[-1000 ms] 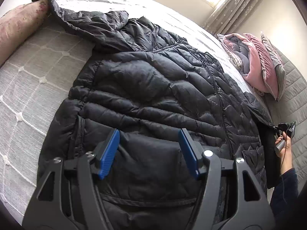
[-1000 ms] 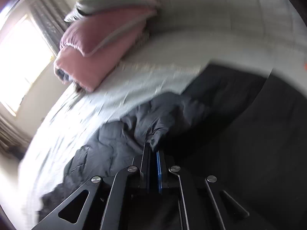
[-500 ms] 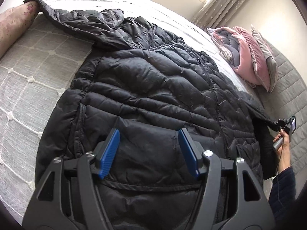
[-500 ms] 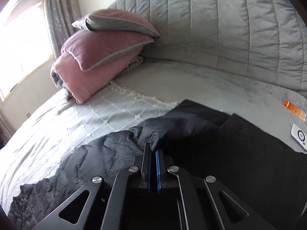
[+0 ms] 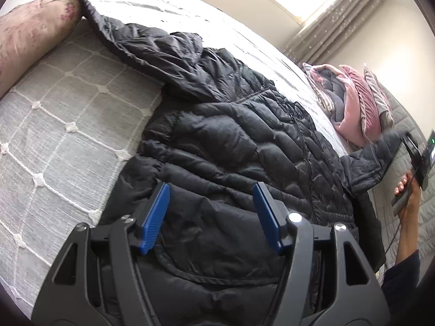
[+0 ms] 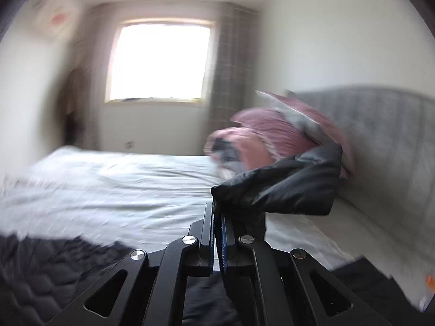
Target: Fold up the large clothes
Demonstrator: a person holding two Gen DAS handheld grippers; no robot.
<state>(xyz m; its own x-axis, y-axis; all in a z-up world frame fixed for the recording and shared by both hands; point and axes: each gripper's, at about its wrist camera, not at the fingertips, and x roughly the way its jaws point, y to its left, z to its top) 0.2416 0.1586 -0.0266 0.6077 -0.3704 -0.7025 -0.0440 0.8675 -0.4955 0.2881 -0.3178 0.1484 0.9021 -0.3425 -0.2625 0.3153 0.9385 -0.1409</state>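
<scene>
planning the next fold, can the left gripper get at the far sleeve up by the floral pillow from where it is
Probably not without moving. The left gripper, jaws open and empty, hovers over the jacket's hem, while the far sleeve lies stretched away toward the floral pillow. Nothing blocks the way, though.

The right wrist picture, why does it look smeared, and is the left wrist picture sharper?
Right wrist view: motion blur smears the window, pillows and bed, while the right gripper, shut on the jacket sleeve, stays crisp. Left wrist view: sharp on the jacket, with fisheye bending and window glare at top.
</scene>
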